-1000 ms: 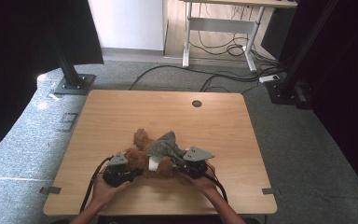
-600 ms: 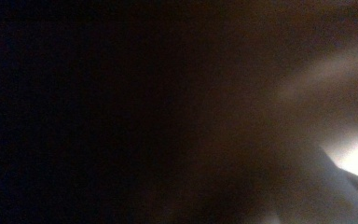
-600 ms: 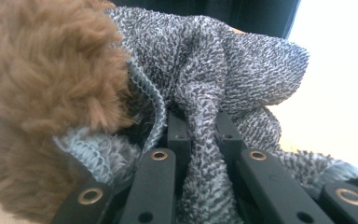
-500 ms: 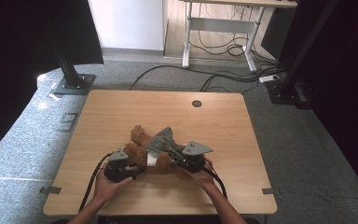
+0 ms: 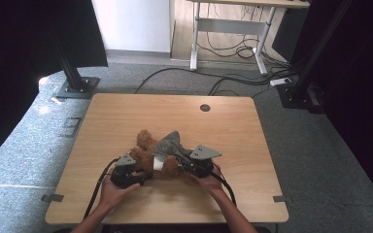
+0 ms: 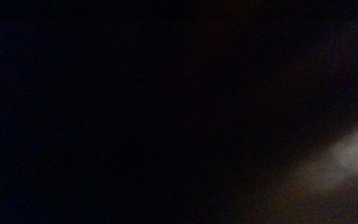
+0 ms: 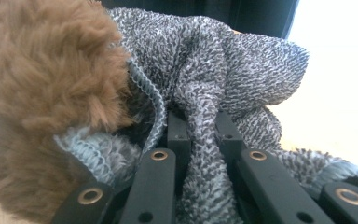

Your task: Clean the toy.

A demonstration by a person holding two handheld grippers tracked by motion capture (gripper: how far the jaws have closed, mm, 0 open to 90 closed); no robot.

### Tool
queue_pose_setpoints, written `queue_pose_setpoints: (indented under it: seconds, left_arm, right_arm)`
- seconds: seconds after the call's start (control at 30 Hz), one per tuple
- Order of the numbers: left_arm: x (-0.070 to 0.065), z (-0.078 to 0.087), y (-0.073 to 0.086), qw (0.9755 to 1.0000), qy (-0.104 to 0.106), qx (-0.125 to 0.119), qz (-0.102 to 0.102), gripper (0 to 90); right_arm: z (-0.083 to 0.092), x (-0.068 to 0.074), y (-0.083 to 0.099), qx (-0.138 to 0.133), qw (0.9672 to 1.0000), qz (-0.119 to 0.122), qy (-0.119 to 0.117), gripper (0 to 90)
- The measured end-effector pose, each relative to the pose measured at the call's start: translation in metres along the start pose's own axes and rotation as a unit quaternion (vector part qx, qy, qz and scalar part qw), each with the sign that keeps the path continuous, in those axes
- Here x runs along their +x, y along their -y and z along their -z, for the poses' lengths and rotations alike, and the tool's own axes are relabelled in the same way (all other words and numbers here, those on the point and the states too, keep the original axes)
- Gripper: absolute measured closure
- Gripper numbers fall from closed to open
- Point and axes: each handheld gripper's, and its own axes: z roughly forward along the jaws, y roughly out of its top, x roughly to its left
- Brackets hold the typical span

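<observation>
A brown plush toy (image 5: 144, 147) lies near the front middle of the wooden table (image 5: 126, 116), with a grey knitted garment (image 5: 168, 142) bunched over it. My right gripper (image 5: 178, 158) comes in from the right. In the right gripper view, the right gripper (image 7: 200, 122) is shut on a fold of the knit (image 7: 233, 60), beside the brown fur (image 7: 42, 84). My left gripper (image 5: 141, 171) presses into the toy's left side. Its jaws have just been opening, and its tips are hidden in the fur. The left gripper view is almost black, so I cannot tell what lies between them.
A white tag (image 5: 158, 165) shows under the toy. A round cable hole (image 5: 204, 107) sits near the table's far edge. Black stand bases (image 5: 75, 89) and floor cables (image 5: 233, 85) lie beyond the table.
</observation>
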Motion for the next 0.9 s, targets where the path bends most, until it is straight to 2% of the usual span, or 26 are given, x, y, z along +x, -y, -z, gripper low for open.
queue_pose_setpoints:
  seconds: [0.37,0.6,0.73,0.87,0.9]
  left_arm:
    - [0.007,-0.004,-0.006,0.9998,-0.018,-0.005,0.008,49.2]
    - [0.004,-0.007,-0.006,0.9994,-0.032,-0.012,0.005,44.1]
    - [0.002,-0.011,-0.006,0.9989,-0.046,-0.003,0.002,43.5]
    - [0.0,-0.019,-0.003,0.9985,-0.052,0.02,-0.002,44.1]
    - [0.0,-0.021,-0.002,0.9984,-0.051,0.023,-0.003,44.1]
  right_arm:
    - [-0.013,-0.012,-0.004,-0.002,1.0,0.001,-0.001,80.9]
    - [-0.009,-0.012,-0.005,-0.006,0.9999,-0.002,-0.011,80.7]
    - [-0.003,-0.009,-0.009,-0.003,1.0,0.0,-0.009,79.8]
    - [0.02,-0.006,-0.017,0.003,0.9997,0.016,0.018,79.0]
    - [0.027,-0.006,-0.018,-0.005,0.9995,0.016,0.027,78.8]
